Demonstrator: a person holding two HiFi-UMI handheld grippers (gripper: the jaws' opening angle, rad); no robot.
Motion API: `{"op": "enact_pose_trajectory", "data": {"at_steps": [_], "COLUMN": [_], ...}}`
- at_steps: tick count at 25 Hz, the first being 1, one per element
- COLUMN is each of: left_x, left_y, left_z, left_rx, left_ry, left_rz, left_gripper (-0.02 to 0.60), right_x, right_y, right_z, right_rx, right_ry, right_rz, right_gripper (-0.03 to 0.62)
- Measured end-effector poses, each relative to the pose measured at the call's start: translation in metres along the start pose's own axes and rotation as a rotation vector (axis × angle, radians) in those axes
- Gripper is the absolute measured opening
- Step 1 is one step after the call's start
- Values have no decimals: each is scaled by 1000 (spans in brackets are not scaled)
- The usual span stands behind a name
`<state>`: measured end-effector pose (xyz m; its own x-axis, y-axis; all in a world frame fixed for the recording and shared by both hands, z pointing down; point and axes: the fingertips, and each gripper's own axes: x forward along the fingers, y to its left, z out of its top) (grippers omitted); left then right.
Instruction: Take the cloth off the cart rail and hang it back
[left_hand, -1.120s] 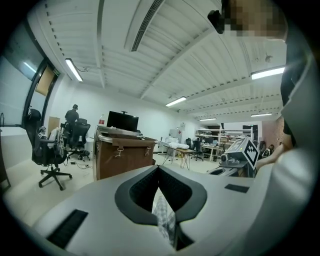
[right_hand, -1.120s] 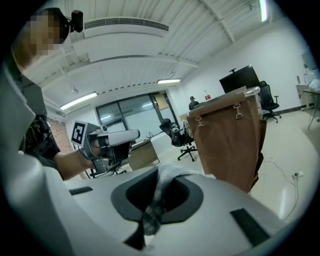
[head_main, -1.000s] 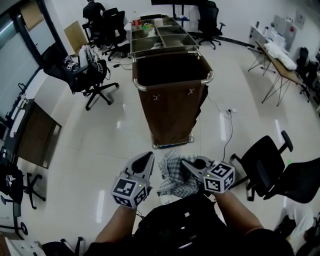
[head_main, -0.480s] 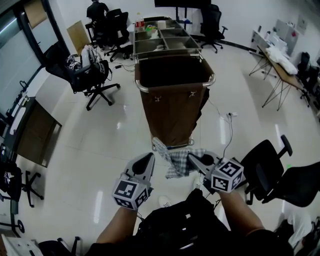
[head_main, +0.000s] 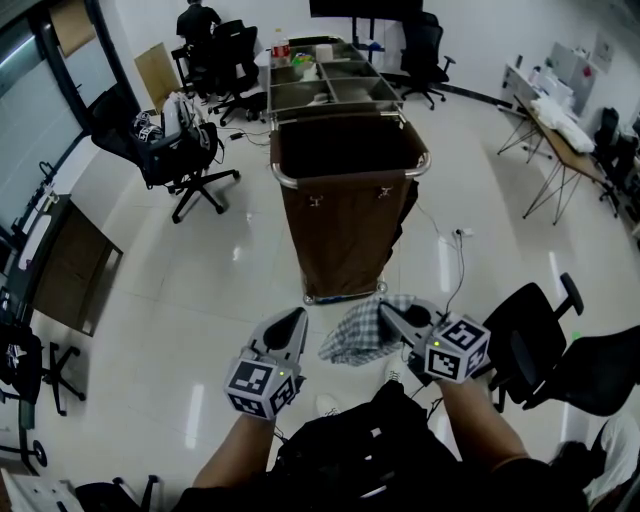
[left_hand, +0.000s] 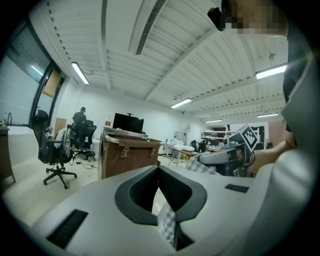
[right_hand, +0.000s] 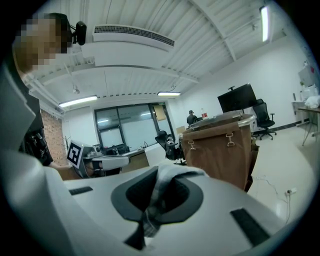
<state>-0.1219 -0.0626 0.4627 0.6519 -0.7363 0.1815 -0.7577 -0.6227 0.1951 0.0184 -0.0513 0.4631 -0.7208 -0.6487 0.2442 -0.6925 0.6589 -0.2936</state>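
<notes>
A checkered cloth (head_main: 360, 335) hangs bunched between my two grippers, low in the head view and short of the cart. My right gripper (head_main: 388, 312) is shut on one end of it; cloth (right_hand: 160, 187) fills its jaws. My left gripper (head_main: 293, 322) is shut as well, with a strip of the cloth (left_hand: 167, 225) pinched in the slit. The cart's brown bag (head_main: 345, 235) stands ahead on the floor, and its metal rail (head_main: 283, 181) is bare. In the gripper views the cart (left_hand: 127, 155) (right_hand: 220, 147) is a short way off.
Behind the bag, the cart's shelf of metal trays (head_main: 330, 75) holds small items. A black office chair (head_main: 530, 330) stands close on the right, and another chair (head_main: 175, 150) at the left. A cable (head_main: 455, 250) runs over the floor right of the cart. A folding table (head_main: 560, 120) stands far right.
Half a second ago the cloth was spread out toward the cart's base; now it is gathered into a bunch between the grippers. The right gripper has shifted slightly right.
</notes>
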Motion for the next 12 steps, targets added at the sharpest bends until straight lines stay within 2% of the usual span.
{"op": "enact_pose_trajectory", "data": {"at_steps": [7, 12], "left_x": [-1, -2], "left_y": [10, 21], "left_z": [8, 21], "left_rx": [6, 32], "left_ry": [-15, -27], "left_rz": [17, 33], "left_gripper": [0, 0], "right_x": [4, 8], "right_y": [-1, -5], "right_z": [12, 39], "right_rx": [-1, -22], "right_ry": [-21, -58], "right_rz": [4, -2], "right_gripper": [23, 23]}}
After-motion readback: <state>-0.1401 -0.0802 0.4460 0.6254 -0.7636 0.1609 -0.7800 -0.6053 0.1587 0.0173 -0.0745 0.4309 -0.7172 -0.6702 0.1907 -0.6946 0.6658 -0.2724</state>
